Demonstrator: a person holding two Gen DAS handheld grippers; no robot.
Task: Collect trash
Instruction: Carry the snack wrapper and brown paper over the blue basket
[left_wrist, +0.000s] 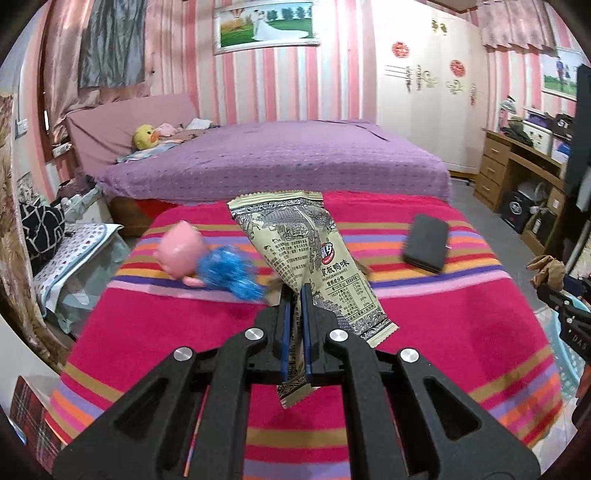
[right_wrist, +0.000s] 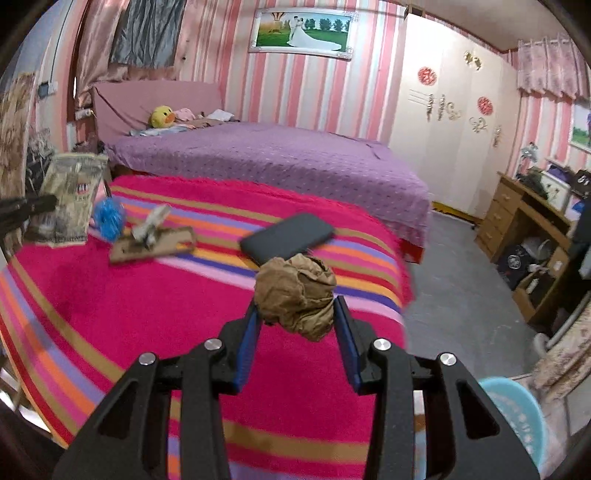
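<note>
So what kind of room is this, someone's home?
Most likely a home bedroom: a bed with a purple bedspread, a framed wedding photo on the striped wall, and a white wardrobe beside a wooden desk.

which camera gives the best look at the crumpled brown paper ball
The right wrist view: the paper ball sits centred and close between the right gripper's fingers, creases plain. The left wrist view shows it only small at the far right edge, partly cut off, above the blue basket.

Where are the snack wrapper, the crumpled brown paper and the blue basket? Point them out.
snack wrapper (left_wrist: 295, 236), left wrist view, printed middle.
crumpled brown paper (right_wrist: 297, 293), right wrist view, centre of the ball.
blue basket (right_wrist: 517, 410), right wrist view, near rim.
</note>
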